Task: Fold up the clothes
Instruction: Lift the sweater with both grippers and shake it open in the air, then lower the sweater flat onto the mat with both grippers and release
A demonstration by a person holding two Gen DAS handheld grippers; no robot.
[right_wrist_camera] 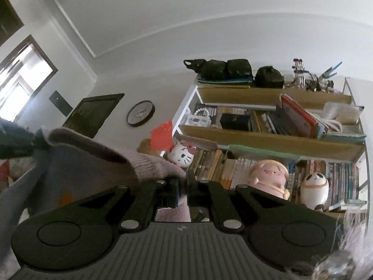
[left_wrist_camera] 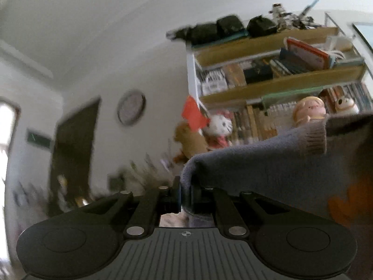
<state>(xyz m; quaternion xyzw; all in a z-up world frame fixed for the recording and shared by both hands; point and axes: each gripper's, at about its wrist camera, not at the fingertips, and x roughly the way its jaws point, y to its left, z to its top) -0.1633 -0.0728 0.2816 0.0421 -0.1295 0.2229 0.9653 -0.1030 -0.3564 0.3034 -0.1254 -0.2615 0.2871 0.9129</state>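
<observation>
Both grippers pinch one grey-blue knit sweater (left_wrist_camera: 256,163), ribbed cuff in front of the bookshelf (right_wrist_camera: 268,140). Left gripper (left_wrist_camera: 185,193) clamps a soft folded edge; right gripper (right_wrist_camera: 183,191) clamps ribbed hem.

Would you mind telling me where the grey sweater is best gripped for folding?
By its edges, one gripper at each end, from below, as now: the left gripper pinches the grey sweater at its rolled edge, and the right gripper pinches its ribbed hem, so it hangs spread.
</observation>
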